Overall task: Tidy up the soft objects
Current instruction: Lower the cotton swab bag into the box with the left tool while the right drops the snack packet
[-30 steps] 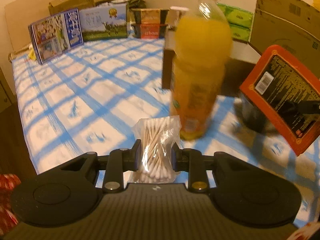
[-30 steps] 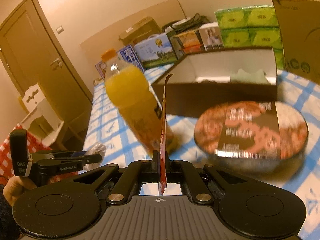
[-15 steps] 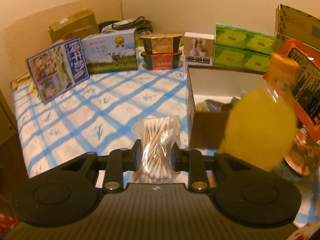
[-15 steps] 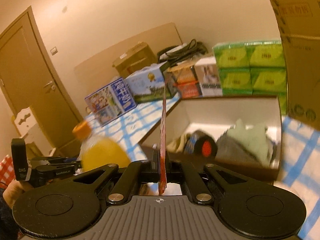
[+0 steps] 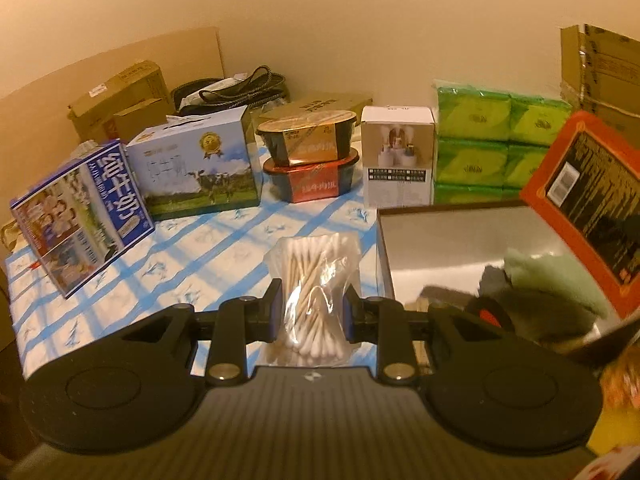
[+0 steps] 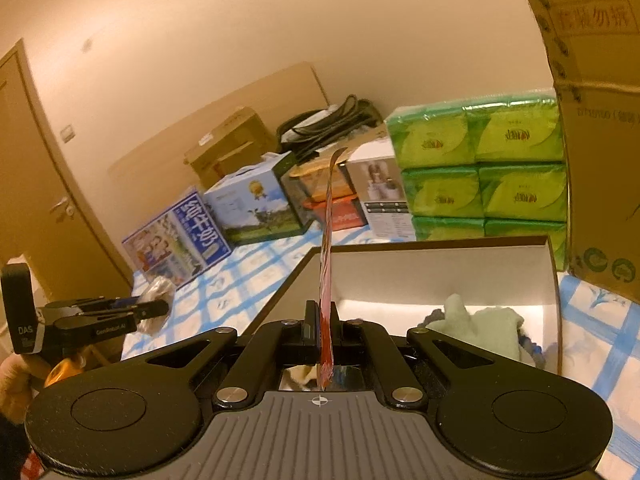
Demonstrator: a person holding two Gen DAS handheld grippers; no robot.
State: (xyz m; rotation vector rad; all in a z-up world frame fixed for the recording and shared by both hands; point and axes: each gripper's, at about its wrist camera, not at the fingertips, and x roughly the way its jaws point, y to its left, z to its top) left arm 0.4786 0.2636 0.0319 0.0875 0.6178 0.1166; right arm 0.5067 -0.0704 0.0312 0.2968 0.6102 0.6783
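Already both claws carry loads beside the open box [image 5: 460, 240].
Left claw [image 5: 313, 312] pinches the cotton-swab bag [image 5: 316, 280], box at frame right; right claw [image 6: 322, 330] pinches the red packet [image 6: 327, 264] edge-on, box straight ahead.

Clear, crinkly plastic bag [image 5: 316, 292] holds wooden-stemmed cotton swabs. Matt black plastic left gripper [image 5: 312, 308] has a ribbed body. Glossy film wraps the green tissue packs [image 6: 476, 168]; soft cloth [image 6: 476, 324] looks fuzzy.
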